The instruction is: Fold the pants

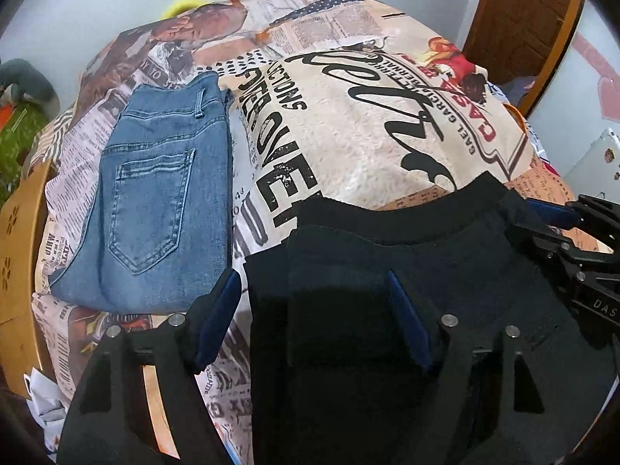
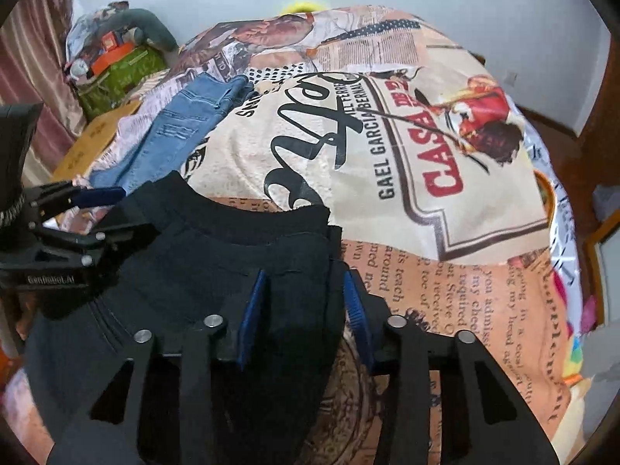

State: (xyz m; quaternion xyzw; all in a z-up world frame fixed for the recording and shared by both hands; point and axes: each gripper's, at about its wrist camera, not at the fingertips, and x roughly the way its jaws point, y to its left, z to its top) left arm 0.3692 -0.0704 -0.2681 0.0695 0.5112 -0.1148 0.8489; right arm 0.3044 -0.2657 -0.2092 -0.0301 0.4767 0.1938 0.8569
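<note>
The black pants (image 1: pixel 387 271) are lying at the bed's (image 1: pixel 368 135) near edge, each side between gaping left tongs (image 1: pixel 314 321) and narrower, unclamped right tongs (image 2: pixel 306 314).

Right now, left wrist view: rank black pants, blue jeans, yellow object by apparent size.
1. Black pants, though closest to the camera, so their lead is partly nearness.
2. Blue jeans, folded on the printed bedcover.
3. Yellow object, mostly hidden behind the bedcover.
</note>
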